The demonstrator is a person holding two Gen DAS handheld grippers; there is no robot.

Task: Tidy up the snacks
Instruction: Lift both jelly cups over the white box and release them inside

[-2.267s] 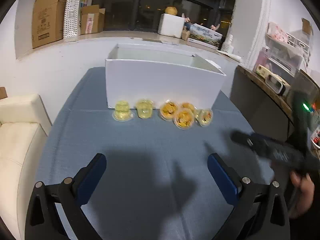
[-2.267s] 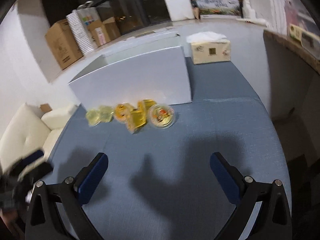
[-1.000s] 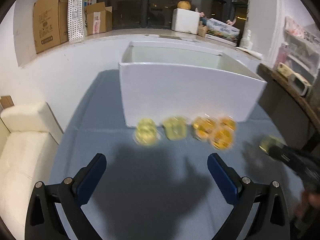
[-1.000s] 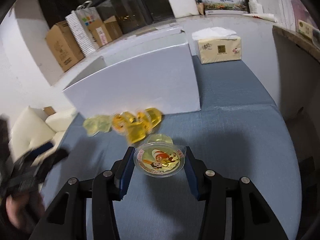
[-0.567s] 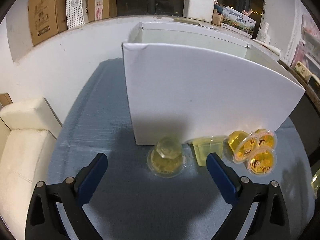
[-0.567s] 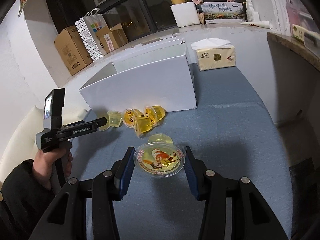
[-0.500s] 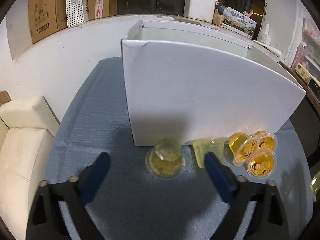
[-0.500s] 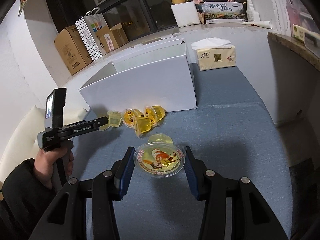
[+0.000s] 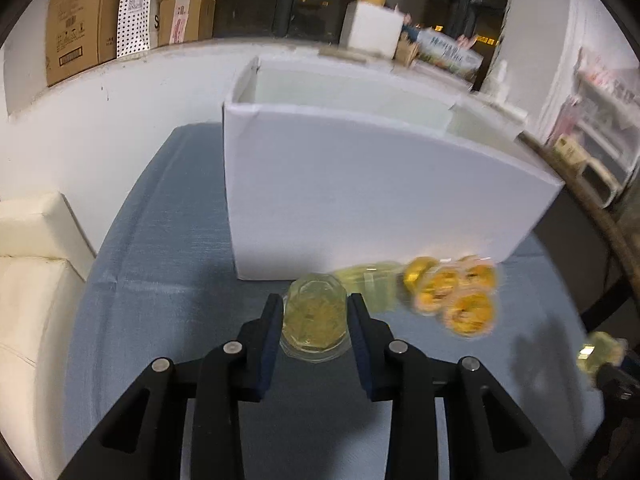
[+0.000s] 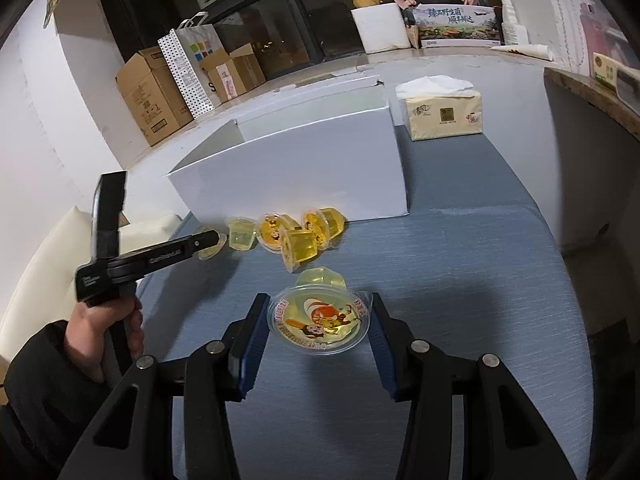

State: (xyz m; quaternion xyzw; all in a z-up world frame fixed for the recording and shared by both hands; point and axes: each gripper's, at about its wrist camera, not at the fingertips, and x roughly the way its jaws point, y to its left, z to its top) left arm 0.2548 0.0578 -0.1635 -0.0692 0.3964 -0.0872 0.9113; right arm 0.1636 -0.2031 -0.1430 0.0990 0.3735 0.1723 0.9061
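Several yellow jelly cups [image 9: 452,296] lie in a row on the blue table in front of a white open box [image 9: 360,192]. My left gripper [image 9: 314,320] is shut on a pale yellow jelly cup [image 9: 314,316] at the left end of the row, close to the box's front wall. My right gripper [image 10: 320,320] is shut on a jelly cup with a cartoon lid [image 10: 320,318], held above the table, nearer than the row [image 10: 292,236]. The left gripper [image 10: 204,240] shows in the right wrist view. The box [image 10: 304,168] looks empty inside.
A tissue pack [image 10: 442,114] stands on the table right of the box. A cream sofa [image 9: 28,280] sits left of the table. Cardboard boxes [image 10: 160,92] and a paper bag line the window ledge behind. A dark shelf edge [image 9: 592,208] is at right.
My left gripper moved in on the leftmost jelly cup and closed on it; it was open half a second ago. My right gripper keeps holding its cup, almost unmoved.
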